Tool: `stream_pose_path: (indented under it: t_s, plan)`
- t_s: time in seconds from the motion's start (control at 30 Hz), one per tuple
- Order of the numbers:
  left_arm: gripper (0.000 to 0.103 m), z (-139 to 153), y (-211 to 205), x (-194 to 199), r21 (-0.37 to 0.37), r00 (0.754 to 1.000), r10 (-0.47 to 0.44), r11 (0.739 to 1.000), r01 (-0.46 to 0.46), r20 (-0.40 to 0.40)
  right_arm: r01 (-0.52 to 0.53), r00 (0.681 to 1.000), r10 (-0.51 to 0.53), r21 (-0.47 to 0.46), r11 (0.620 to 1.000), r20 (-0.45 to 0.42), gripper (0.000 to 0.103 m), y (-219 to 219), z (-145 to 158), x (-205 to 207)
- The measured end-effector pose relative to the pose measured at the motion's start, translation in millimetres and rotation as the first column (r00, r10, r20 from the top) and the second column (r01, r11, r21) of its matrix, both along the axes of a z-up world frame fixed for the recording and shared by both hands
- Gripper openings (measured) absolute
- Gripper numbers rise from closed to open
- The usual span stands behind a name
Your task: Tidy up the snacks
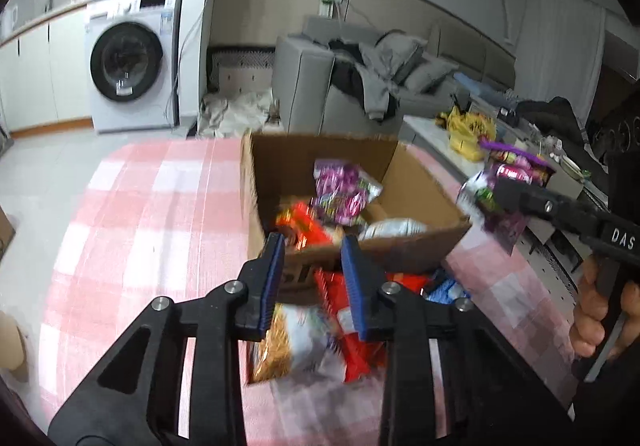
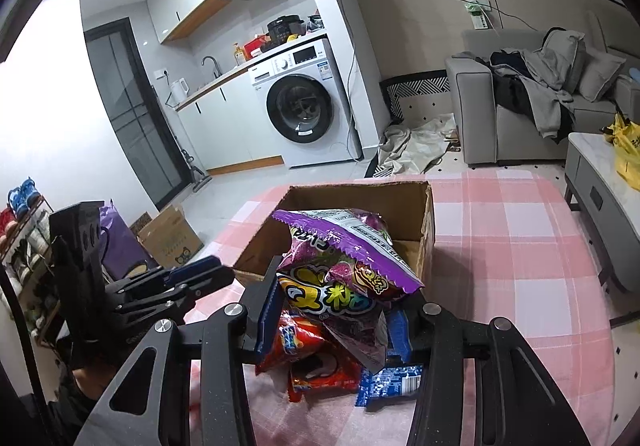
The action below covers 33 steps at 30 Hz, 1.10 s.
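While both hands work over the pink checked tablecloth (image 2: pixel 520 246), the scene sorts out like this:

Right gripper (image 2: pixel 340 310): clenched on a purple crinkly foil snack bag (image 2: pixel 340 270), raised clear of the cloth — lifted, I judge, to carry it into the box.

Left gripper (image 1: pixel 312 282): blue pads drawn in, with nothing visibly pinched between them; it hangs above the loose heap, probably to pick next.

Box: an open brown cardboard box (image 1: pixel 416 182) at the far side of the table, already holding a purple packet (image 1: pixel 344 190), a red one and a silvery one.

Loose heap: red packets (image 2: pixel 320 362) and a blue wrapper (image 2: pixel 396 382) on the cloth, just near of the box — still unsorted.

Risk: the purple bag hangs slack below the jaws, so it could snag the box rim.
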<state>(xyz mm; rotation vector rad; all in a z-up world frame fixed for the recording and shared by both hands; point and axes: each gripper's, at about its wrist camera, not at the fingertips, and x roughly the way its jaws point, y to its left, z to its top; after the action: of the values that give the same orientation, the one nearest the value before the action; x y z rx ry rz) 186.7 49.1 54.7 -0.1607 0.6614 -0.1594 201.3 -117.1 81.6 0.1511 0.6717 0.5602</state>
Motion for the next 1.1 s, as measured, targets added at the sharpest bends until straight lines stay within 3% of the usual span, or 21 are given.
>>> stream_pose_path:
  t_s: [0.1, 0.27, 0.33, 0.67, 0.9, 1.0, 1.03, 1.1]
  plan:
    - [0.031, -14, 11, -11, 0.01, 0.999, 0.025, 1.0, -0.024, -0.038, -0.006, 1.0, 0.006, -0.008, 1.0, -0.012, 0.046, 0, -6, 0]
    - [0.076, -28, 34, -50, 0.039, 0.996, 0.065, 0.997, -0.063, -0.061, -0.018, 1.0, 0.017, -0.016, 1.0, -0.025, 0.046, 0, -16, -4]
    - [0.081, -34, 43, -68, 0.055, 0.994, 0.077, 0.996, -0.073, -0.083, -0.017, 0.999, 0.017, -0.012, 1.0, -0.029, 0.046, -1, -19, -4]
    - [0.082, -88, 48, -146, 0.129, 0.965, 0.11, 0.988, -0.081, -0.24, -0.016, 0.999, 0.016, 0.002, 1.0, -0.035, 0.046, -1, -23, -10]
    - [0.082, -107, 36, -173, 0.113, 0.954, 0.093, 0.992, -0.062, -0.286, -0.023, 0.999, 0.023, 0.001, 1.0, -0.034, 0.046, 3, -24, -17]
    - [0.061, -109, 30, -179, 0.116, 0.958, 0.064, 0.993, -0.032, -0.28, -0.025, 0.999, 0.025, 0.004, 1.0, -0.034, 0.046, 2, -25, -19]
    - [0.048, -109, 28, -179, 0.128, 0.959, 0.061, 0.991, -0.026, -0.277, -0.027, 0.999, 0.027, 0.004, 1.0, -0.034, 0.046, 3, -25, -19]
    - [0.043, -106, 28, -177, 0.102, 0.96, 0.041, 0.995, -0.013, -0.278, -0.024, 0.999, 0.025, 0.005, 1.0, -0.034, 0.046, 3, -25, -19]
